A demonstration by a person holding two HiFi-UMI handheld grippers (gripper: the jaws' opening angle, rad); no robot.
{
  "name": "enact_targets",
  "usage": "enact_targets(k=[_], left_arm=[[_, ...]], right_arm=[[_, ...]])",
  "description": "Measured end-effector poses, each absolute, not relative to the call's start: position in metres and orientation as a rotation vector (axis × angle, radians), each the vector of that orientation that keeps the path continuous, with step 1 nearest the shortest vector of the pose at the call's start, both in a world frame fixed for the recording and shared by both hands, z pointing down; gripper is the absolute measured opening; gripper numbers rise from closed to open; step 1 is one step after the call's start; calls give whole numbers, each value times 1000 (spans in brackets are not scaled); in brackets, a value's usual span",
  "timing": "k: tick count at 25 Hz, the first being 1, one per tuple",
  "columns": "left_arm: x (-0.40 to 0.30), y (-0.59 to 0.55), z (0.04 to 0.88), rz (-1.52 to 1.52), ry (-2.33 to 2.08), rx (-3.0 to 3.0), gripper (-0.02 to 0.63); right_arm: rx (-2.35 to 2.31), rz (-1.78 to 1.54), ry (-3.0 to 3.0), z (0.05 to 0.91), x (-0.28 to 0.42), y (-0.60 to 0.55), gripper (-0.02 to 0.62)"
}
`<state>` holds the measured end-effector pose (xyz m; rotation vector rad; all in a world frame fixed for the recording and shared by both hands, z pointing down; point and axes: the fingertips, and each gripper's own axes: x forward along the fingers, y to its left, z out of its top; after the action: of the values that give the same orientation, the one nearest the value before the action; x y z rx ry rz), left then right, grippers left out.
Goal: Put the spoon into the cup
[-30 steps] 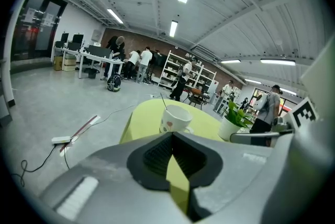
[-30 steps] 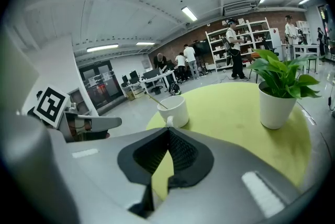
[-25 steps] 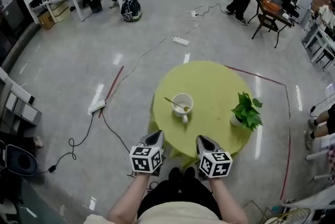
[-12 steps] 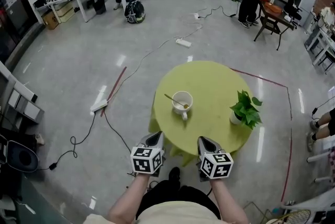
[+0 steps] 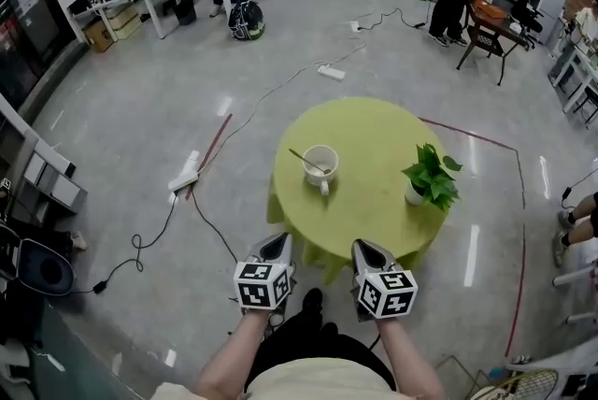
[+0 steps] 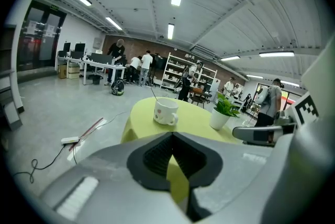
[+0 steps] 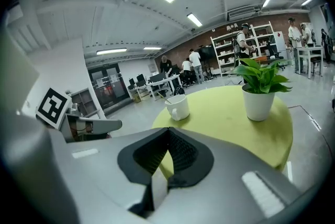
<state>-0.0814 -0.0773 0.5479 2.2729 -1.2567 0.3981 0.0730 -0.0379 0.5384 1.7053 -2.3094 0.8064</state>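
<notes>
Left gripper (image 5: 277,242): your fingers are closed tip to tip, nothing in them. On the floor to their left are a white power strip (image 5: 184,174) and a red tape line (image 5: 211,146). The head view shows both whole; the left gripper view catches them only low at its edge.

Round yellow table (image 5: 374,122) is ahead of both finger pairs, no contact. White mug (image 5: 320,164) stands upright on it, ahead of the left fingertips and slightly to their right, handle toward you. Spoon (image 5: 304,159) is already in the mug, handle leaning out over the rim to the left.

View differences:
- Only the head view looks into the mug.
- Both gripper views show just the handle tip above the rim; the mug wall hides the spoon's bowl.
- Only the left gripper view shows small pink marks on the mug's side.

Potted plant (image 5: 428,178) in a white pot is ahead and right of the right fingertips, well apart from the mug.

Right gripper (image 5: 361,247): your fingers are closed here too, empty.

Each gripper view cuts off the other gripper at its edge. Your forearms run out of the head view at the bottom. People at the far desks and shelves are too small to make out.
</notes>
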Motion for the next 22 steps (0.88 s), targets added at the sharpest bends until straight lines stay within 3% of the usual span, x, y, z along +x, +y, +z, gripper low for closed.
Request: enact_targets(k=[22], left_arm=[[-82,31,534,403,-1313,2295,2]], right_arm=[[1724,758,-2387,524,73,75,-2]])
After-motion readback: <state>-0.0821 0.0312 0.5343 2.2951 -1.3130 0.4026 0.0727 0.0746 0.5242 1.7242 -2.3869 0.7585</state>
